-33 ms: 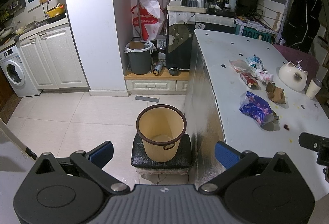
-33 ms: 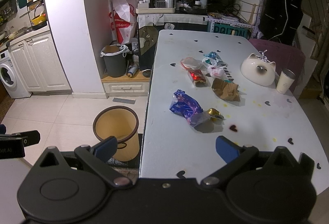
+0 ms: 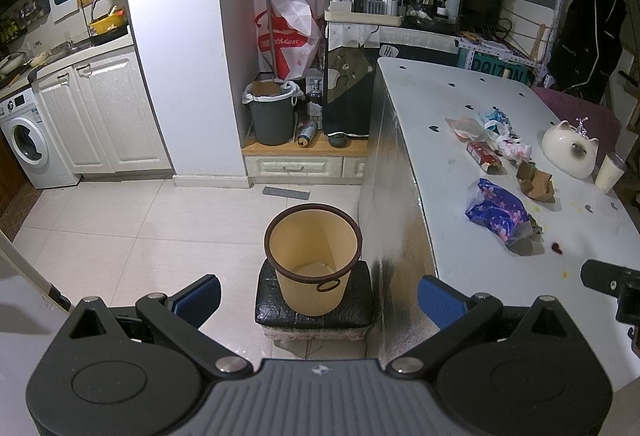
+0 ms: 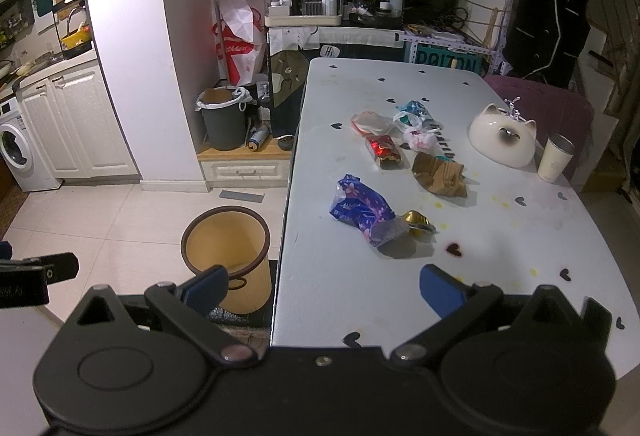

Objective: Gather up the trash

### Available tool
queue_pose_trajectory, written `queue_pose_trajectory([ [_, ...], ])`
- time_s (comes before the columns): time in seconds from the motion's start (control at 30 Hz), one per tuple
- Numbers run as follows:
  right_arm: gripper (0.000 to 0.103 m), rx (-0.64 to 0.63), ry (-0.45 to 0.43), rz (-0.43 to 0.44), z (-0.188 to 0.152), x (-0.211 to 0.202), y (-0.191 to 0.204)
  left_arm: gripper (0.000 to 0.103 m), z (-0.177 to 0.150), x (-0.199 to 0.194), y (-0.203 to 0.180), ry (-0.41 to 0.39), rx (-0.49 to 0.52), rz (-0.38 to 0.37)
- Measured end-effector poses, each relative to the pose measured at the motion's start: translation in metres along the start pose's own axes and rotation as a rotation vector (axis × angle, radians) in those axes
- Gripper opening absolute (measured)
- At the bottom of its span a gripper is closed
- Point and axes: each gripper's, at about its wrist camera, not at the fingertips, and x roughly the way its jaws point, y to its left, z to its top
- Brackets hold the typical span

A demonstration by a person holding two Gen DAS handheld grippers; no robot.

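Observation:
Trash lies on the white table (image 4: pixel 500 236): a blue flowered wrapper (image 4: pixel 360 208) with a gold foil cup (image 4: pixel 418 222) beside it, crumpled brown cardboard (image 4: pixel 440 174), a red packet (image 4: pixel 384 150), a clear wrapper (image 4: pixel 370 122) and small plastic bags (image 4: pixel 416 120). My right gripper (image 4: pixel 323 288) is open over the table's near edge, short of the blue wrapper. An empty tan waste bin (image 3: pixel 312 236) stands on a black stool (image 3: pixel 316 312) left of the table. My left gripper (image 3: pixel 318 296) hangs open just before the bin, holding nothing.
A white cat-shaped ceramic (image 4: pixel 502 136) and a cup (image 4: pixel 556 158) stand at the table's right side. A grey lined bin (image 3: pixel 272 112) sits on a low wooden step by the wall. White cabinets and a washing machine (image 3: pixel 26 144) are far left, across tiled floor.

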Motion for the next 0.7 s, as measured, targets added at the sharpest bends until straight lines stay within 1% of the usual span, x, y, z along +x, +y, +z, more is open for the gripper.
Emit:
queue_pose_trajectory([
  [0.2,0.103,0.019,-0.006,-0.009,-0.004,-0.002,-0.006,0.103,-0.001,-0.003,-0.011,-0.008,0.008,-0.018],
  [0.37,0.103,0.073,-0.016,-0.017,-0.009,-0.006,-0.031,0.103,0.001,-0.001,-0.024,-0.006,0.026,-0.052],
  [0.53,0.103,0.135,-0.015,-0.021,-0.014,0.0,-0.054,0.103,0.01,0.014,-0.036,0.017,0.049,-0.094],
  [0.7,0.103,0.202,-0.025,-0.044,-0.018,0.012,-0.077,0.103,0.022,0.04,-0.055,0.057,0.092,-0.171],
])
